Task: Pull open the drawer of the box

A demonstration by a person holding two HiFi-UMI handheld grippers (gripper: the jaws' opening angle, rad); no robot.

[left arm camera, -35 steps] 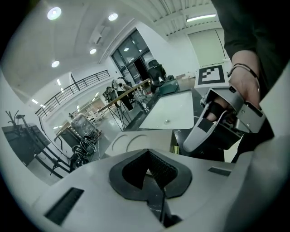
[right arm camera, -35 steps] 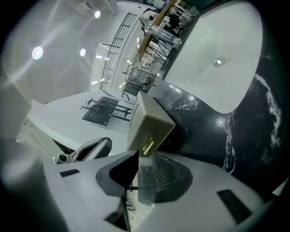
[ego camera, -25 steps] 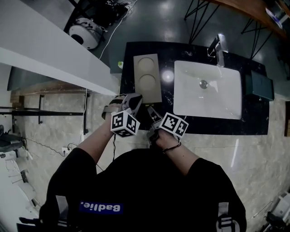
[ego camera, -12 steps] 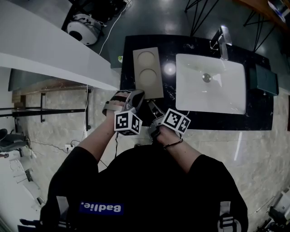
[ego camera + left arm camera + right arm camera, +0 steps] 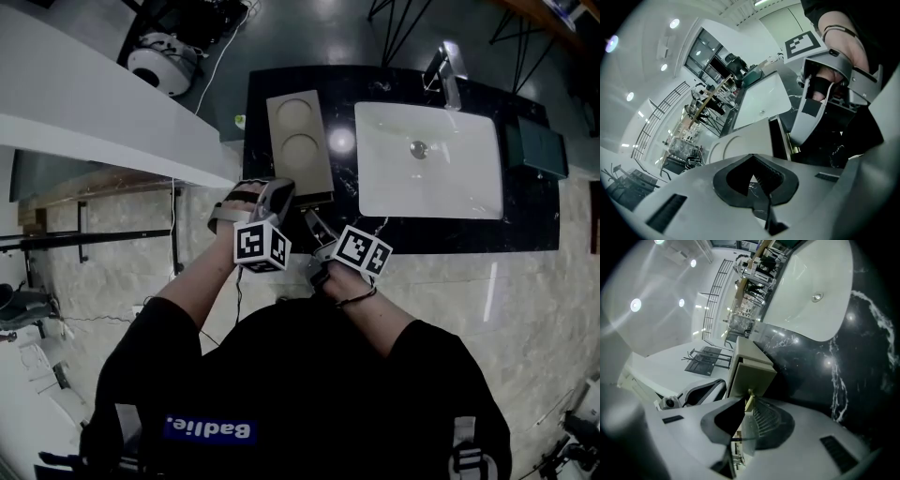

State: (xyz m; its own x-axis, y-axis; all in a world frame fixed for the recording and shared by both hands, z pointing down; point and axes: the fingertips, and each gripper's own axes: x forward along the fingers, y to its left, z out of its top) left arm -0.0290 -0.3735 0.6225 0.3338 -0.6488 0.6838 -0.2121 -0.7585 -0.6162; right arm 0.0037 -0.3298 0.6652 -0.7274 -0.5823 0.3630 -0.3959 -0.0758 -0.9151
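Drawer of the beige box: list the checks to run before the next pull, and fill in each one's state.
1. Right gripper shut on the small brass-coloured knob: ok.
2. Beige drawer front standing slightly out of the beige box: ok.
3. Left gripper bracing the box: cannot tell. Its jaws are together and empty, beside the box's near corner.
4. Box sitting flat on the black marble counter: ok.
5. White sink off the pull line: ok.

A bathroom set-up in a lab or studio; white sink, faucet, black marble countertop; loose cables on the floor beyond.
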